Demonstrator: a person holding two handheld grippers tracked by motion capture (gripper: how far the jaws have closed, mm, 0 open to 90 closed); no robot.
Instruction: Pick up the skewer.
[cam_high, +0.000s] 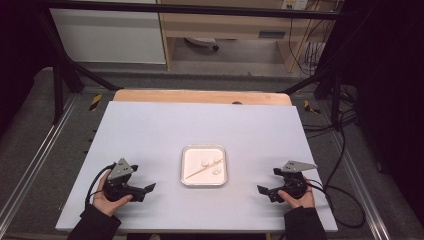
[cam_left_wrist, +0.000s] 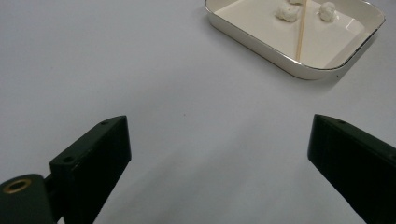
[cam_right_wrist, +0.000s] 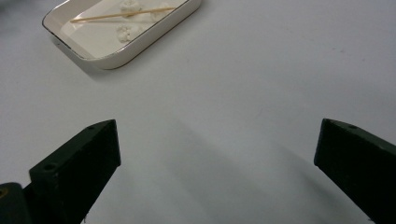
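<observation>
A white rectangular tray (cam_high: 186, 176) with a thin dark rim lies in the middle of the white table. In it lie a thin wooden skewer (cam_high: 201, 169) and three small white lumps (cam_high: 205, 163). The tray (cam_left_wrist: 261, 44) also appears at the top right of the left gripper view, with the skewer (cam_left_wrist: 300, 30) and lumps (cam_left_wrist: 286, 12) inside. It sits at the top left of the right gripper view, tray (cam_right_wrist: 140, 49), skewer (cam_right_wrist: 122, 15). My left gripper (cam_high: 148, 189) rests open at the tray's left, nothing between its jaws. My right gripper (cam_high: 262, 191) rests open at the tray's right, likewise empty.
The white table top (cam_high: 200, 125) has a wooden strip (cam_high: 200, 96) along its far edge. Black frame posts and cables (cam_high: 330, 125) stand around the table on grey floor. Bare table surface lies between each gripper and the tray.
</observation>
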